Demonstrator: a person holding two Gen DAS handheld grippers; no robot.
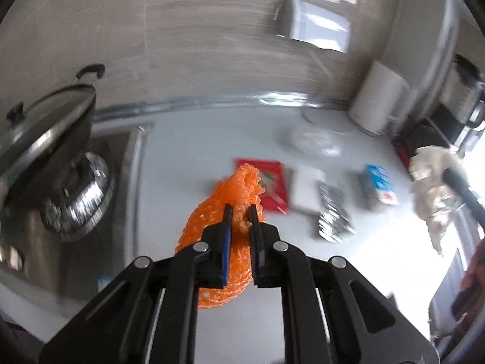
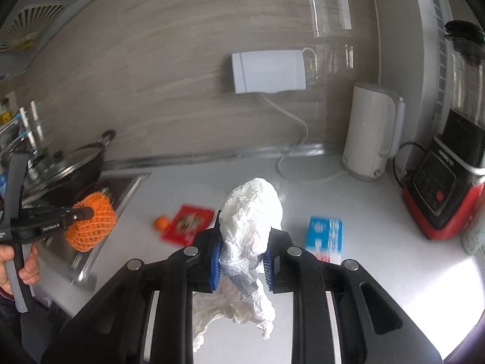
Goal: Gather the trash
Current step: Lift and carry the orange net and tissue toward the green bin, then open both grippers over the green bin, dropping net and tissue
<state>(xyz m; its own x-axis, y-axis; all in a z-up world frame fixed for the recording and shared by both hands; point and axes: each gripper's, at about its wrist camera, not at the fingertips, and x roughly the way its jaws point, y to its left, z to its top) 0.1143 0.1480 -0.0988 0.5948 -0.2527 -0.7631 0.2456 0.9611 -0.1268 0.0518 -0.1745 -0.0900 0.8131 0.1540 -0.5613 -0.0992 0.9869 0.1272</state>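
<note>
My left gripper (image 1: 239,212) is shut on an orange foam fruit net (image 1: 224,212) and holds it above the white counter (image 1: 194,157). In the right wrist view the net (image 2: 91,227) hangs over the counter's left edge by the stove. My right gripper (image 2: 242,239) is shut on crumpled white paper (image 2: 251,212), held above the counter; it also shows in the left wrist view (image 1: 430,188). On the counter lie a red packet (image 2: 188,223), a blue and white carton (image 2: 324,238), a silver foil wrapper (image 1: 333,212), a white flat piece (image 1: 306,191) and a small orange ball (image 2: 161,223).
A lidded black wok (image 2: 72,166) sits on the stove at left. A white kettle (image 2: 369,133) and a red and black blender (image 2: 445,182) stand at the back right. A clear plastic bag (image 1: 312,141) lies near the kettle. A white box (image 2: 268,71) hangs on the wall.
</note>
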